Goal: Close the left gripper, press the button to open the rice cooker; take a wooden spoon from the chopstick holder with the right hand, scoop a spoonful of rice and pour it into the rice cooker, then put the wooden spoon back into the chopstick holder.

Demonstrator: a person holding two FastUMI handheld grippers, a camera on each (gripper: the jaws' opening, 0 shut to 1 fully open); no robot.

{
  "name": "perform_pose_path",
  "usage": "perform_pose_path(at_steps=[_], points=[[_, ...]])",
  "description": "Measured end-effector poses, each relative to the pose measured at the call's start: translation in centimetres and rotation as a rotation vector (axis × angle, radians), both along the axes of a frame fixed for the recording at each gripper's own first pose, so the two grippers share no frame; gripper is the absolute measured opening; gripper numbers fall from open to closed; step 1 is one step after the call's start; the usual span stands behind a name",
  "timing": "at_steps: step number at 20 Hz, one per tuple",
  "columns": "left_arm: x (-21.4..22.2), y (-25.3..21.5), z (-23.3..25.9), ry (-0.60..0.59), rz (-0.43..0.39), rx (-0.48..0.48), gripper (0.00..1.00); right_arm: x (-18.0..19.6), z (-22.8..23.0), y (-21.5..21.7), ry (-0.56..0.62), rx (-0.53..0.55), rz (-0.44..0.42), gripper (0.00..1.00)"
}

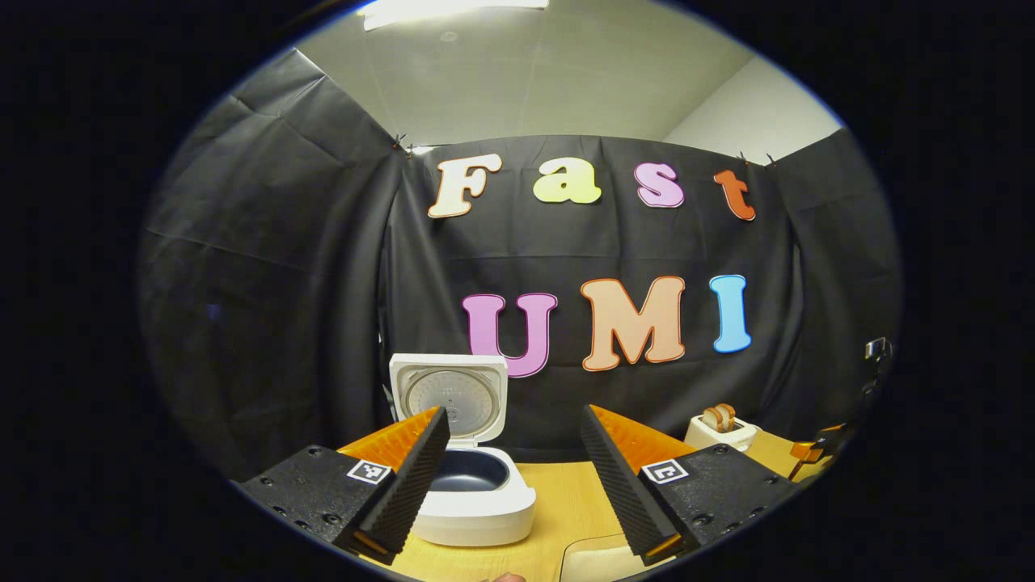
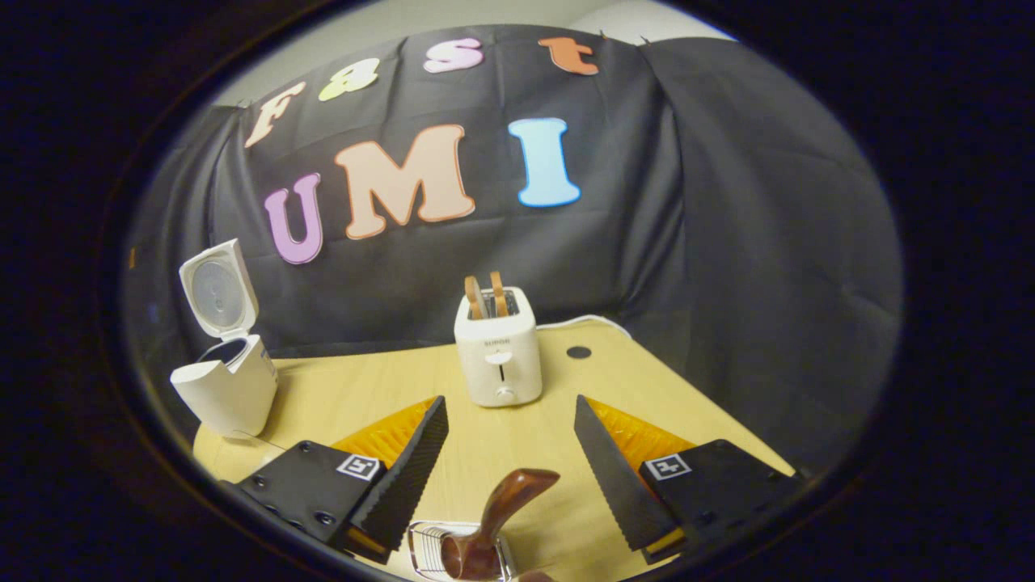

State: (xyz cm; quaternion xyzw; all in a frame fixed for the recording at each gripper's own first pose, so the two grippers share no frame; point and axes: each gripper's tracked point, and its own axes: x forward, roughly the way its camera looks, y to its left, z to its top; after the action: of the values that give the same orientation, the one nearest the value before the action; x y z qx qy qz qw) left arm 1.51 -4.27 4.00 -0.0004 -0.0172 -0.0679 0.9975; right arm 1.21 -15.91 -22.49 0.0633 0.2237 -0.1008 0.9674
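The white rice cooker [image 1: 477,493] stands on the wooden table with its lid [image 1: 449,392] raised, the dark inner pot showing. My left gripper [image 1: 514,424] hovers open just in front of it, nothing between its fingers. In the right gripper view the same cooker [image 2: 226,388] sits at the far left, lid up. A brown wooden spoon handle [image 2: 505,505] sticks up from a wire chopstick holder [image 2: 428,546] at the bottom edge. My right gripper [image 2: 511,412] is open above and around that handle, not touching it.
A white toaster [image 2: 497,356] with two bread slices stands mid-table, seen small at the right in the left gripper view as toaster [image 1: 720,432]. A pale rounded object [image 1: 594,562] lies at the table's near edge. The black cloth wall hangs behind.
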Motion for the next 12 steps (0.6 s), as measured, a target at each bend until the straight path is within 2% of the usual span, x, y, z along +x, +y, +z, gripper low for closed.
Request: perform_pose_path(at_steps=[6,10,12], points=[[-0.6,-0.7,-0.1,0.014,-0.004,0.029,0.96,-1.5,-5.5,0.3,0.129,0.171,-0.033,1.0],[-1.1,-1.3,-0.5,0.028,-0.006,0.04,0.96,-2.4,-7.6,1.4,0.195,0.215,-0.003,1.0],[-1.4,-1.6,-0.6,0.032,-0.009,0.046,0.96,-2.8,-8.3,2.3,0.218,0.231,0.023,0.96]])
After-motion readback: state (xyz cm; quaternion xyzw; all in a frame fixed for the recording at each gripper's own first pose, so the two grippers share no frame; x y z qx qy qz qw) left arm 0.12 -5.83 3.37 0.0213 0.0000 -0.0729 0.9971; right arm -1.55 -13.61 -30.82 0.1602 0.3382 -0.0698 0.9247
